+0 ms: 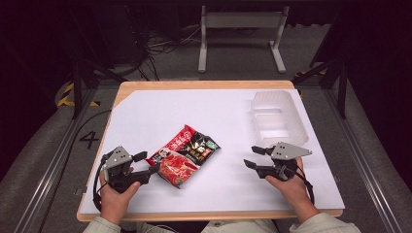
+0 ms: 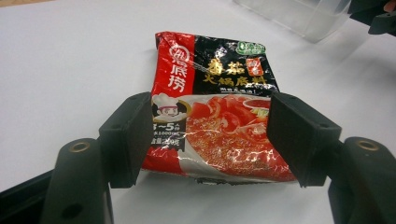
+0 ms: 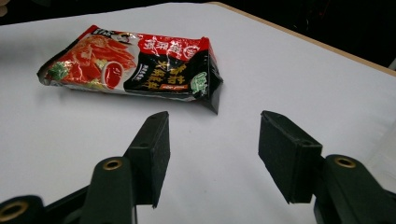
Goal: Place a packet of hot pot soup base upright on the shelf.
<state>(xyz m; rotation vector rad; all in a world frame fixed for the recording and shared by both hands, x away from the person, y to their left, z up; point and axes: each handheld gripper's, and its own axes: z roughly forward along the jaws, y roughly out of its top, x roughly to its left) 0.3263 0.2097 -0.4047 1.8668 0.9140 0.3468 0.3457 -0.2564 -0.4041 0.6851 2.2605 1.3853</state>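
Two grippers rest low over the white table (image 1: 145,111), one in each of the person's hands. The left gripper (image 1: 146,162) sits at the near left, its jaws spread and standing on either side of the near end of the red-and-black food packet (image 1: 183,155). In the left gripper view the packet (image 2: 215,107) lies flat between the two black pads, which flank its edges; whether they press on it cannot be told, though the wrapper shows no squeeze. The right gripper (image 1: 253,156) sits at the near right, well apart from the packet, its jaws released with nothing but bare table between them. In the right gripper view the packet (image 3: 130,63) lies beyond the jaws. A clear plastic tray (image 1: 279,119) stands at the far right of the table, just beyond the right gripper.
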